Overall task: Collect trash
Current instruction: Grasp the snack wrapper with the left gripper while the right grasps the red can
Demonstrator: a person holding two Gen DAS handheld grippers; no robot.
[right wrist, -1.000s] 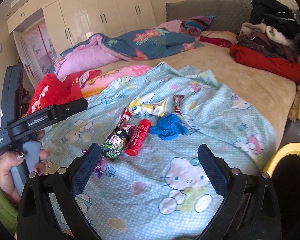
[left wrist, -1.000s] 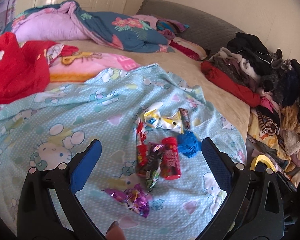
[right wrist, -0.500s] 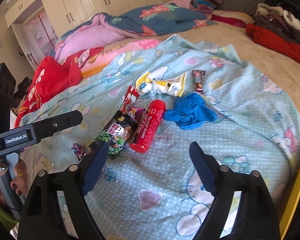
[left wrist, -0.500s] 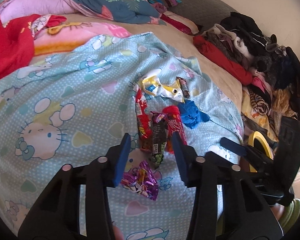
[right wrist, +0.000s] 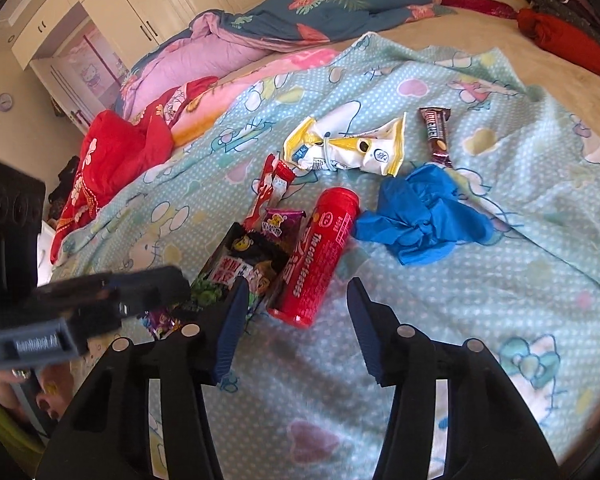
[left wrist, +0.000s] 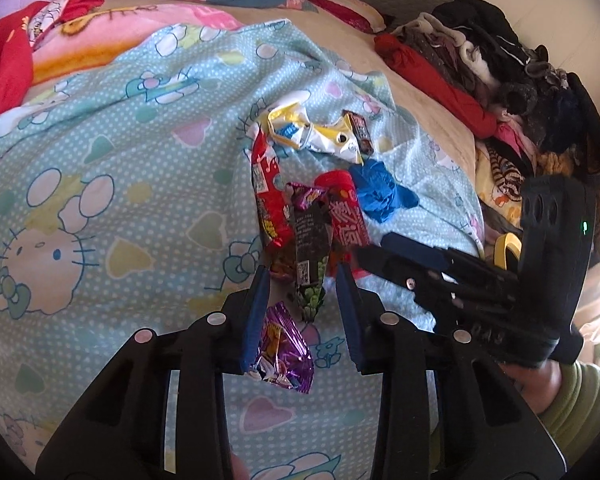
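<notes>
Trash lies on a light-blue cartoon sheet. My left gripper is closing, with the lower end of a black-green snack wrapper between its blue pads but untouched. A purple foil wrapper lies under its left finger. My right gripper is also closing, its pads on either side of the near end of a red tube without touching it. Further off lie a long red wrapper, a yellow-white bag, a brown bar wrapper and a crumpled blue glove.
A heap of dark clothes lines the bed's right side. A red cloth and a pink-blue quilt lie at the back left. A yellow-rimmed object shows beyond the bed's edge. White wardrobes stand behind.
Both grippers sank toward the trash and tipped downward, and their jaws narrowed a lot. The right gripper came in beside the left one and now shows in the left wrist view.
</notes>
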